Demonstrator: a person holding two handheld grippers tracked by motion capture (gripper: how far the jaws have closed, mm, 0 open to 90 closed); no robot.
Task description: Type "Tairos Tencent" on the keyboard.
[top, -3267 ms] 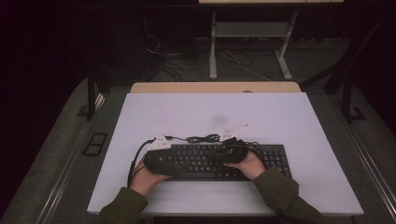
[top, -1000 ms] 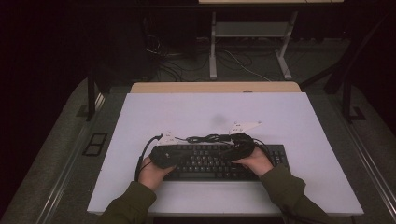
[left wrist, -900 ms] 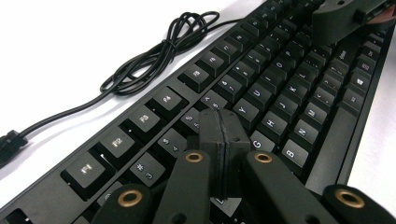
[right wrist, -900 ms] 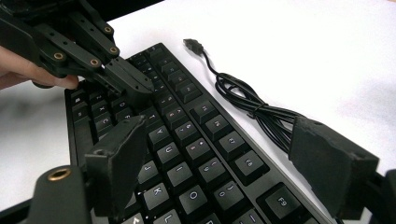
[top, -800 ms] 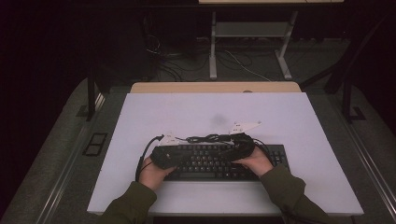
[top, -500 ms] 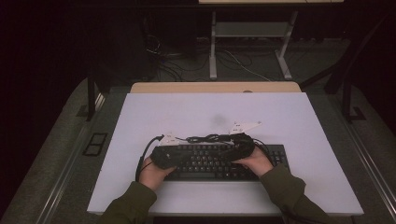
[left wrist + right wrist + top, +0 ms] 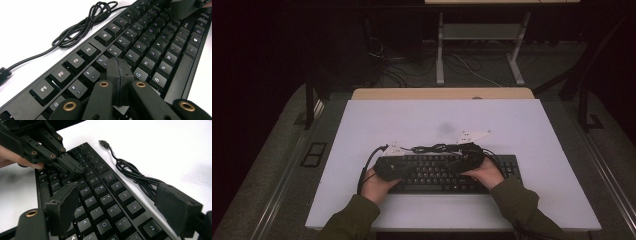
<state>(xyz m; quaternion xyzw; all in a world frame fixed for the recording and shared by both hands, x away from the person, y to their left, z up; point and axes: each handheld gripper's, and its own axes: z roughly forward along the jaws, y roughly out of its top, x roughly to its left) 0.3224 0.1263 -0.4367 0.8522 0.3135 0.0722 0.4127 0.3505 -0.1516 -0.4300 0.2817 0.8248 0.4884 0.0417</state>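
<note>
Left tool (image 7: 399, 166): jaws pressed together, nothing between them, tip low over the keyboard (image 7: 452, 172) near its left-middle keys; contact with a key hard to tell from the left gripper view (image 7: 117, 75). Keyboard: black, flat on the white bench (image 7: 532, 130), near edge, lengthwise left to right. Cord (image 7: 432, 148): bundled just beyond the keyboard's far edge, plug (image 7: 104, 143) loose on the bench. Right tool (image 7: 464, 160): jaws wide apart, empty, hovering over the right-middle keys, pointing left toward the other tool (image 7: 120, 205). Hands gripping both tools from the near side.
</note>
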